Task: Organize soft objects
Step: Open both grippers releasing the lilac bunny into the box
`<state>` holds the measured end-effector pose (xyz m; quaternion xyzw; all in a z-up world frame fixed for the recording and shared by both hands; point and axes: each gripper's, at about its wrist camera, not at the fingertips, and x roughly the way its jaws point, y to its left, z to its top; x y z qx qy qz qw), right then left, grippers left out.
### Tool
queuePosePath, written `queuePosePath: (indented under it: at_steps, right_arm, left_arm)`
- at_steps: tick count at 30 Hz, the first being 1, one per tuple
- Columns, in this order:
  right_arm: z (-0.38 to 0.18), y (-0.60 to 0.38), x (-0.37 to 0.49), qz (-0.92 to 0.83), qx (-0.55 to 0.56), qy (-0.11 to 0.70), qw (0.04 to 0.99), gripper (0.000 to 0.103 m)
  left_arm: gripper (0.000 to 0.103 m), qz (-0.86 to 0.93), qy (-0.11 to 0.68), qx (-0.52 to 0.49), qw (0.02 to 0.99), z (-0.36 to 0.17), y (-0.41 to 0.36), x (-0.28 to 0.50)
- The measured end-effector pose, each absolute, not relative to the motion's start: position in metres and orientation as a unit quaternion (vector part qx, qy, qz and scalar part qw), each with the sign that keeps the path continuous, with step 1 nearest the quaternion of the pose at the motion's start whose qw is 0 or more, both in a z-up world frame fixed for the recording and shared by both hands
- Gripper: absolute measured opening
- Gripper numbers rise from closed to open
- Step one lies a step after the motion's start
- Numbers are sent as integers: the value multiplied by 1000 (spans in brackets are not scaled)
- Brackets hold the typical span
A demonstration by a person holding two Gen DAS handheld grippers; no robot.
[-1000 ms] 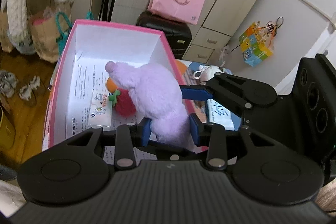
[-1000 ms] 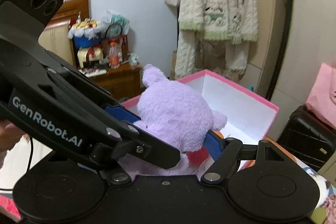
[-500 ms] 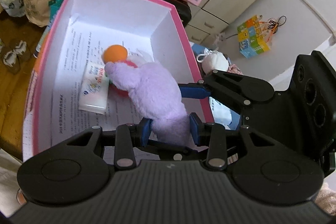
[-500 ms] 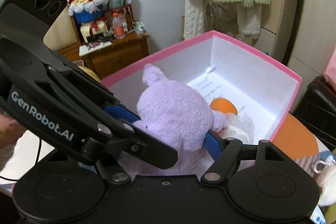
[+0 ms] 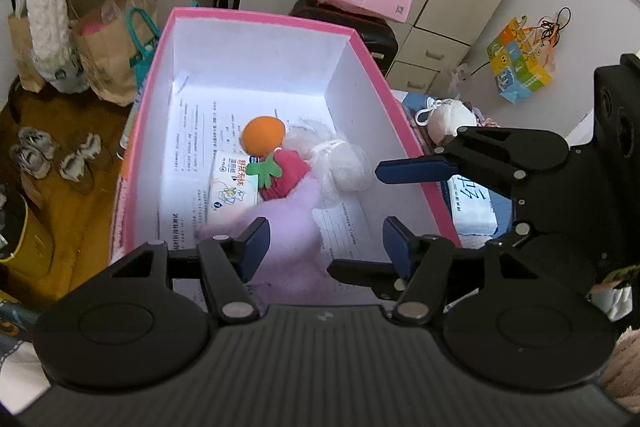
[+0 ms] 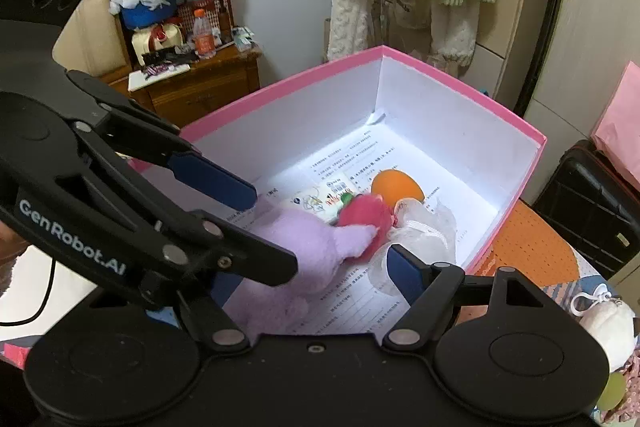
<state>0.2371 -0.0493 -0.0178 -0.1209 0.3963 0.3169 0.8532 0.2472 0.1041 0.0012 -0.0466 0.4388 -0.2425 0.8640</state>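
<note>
"GenRobot.AI" is printed on the left gripper (image 6: 248, 223) at the frame's left. Its jaws are opening around the purple plush (image 5: 288, 227) lying in the pink box (image 5: 256, 17). The right gripper (image 5: 390, 203) gapes empty. An orange ball (image 5: 264, 135), red strawberry toy (image 5: 286, 177) and printed tissue pack (image 5: 232, 187) crowd mid-frame.

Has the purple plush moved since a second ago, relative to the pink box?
Yes. The purple plush has dropped from above the rim of the pink box onto its paper-lined floor, against the red strawberry toy.
</note>
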Motion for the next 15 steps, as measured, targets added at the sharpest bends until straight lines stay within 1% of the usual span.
queuePosePath:
  at_steps: [15]
  right_arm:
    - [11, -60, 196, 301, -123, 358, 875, 82]
  left_arm:
    - [64, -243, 398, -21, 885, 40, 112, 200]
